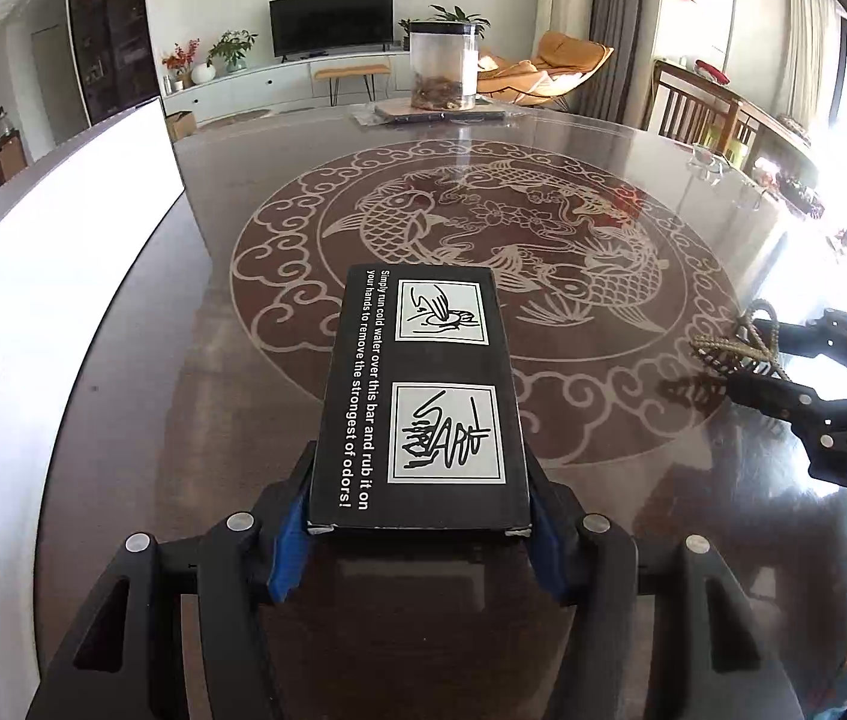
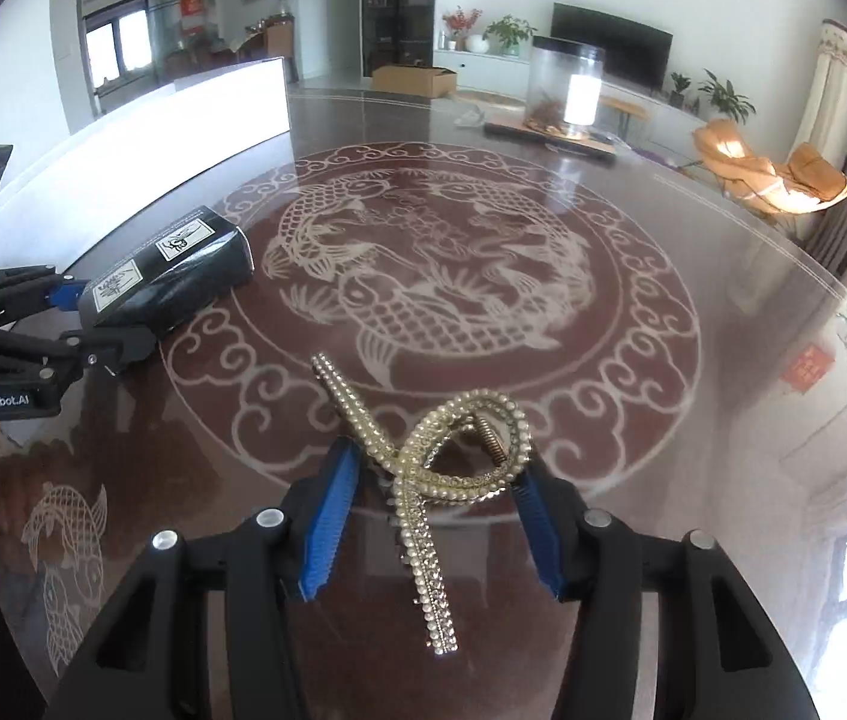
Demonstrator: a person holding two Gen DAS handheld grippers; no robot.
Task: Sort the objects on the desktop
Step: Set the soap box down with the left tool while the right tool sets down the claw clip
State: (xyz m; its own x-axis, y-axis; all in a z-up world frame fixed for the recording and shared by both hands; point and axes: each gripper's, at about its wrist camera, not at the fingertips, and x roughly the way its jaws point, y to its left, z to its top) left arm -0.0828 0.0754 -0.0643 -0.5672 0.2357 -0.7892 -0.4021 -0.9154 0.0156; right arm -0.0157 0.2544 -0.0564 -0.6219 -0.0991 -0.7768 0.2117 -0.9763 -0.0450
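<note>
Glass-topped table (image 1: 243,360) with a carved fish medallion, in a living room, is the work surface; both loads are carried above it. Left gripper (image 1: 420,534) is clamped on the near end of the black box (image 1: 420,396), and right gripper (image 2: 432,510) is closed on the looped pearl hair clip (image 2: 453,456). Judged step: transport; each item next needs a destination and a controlled set-down before release.
</note>
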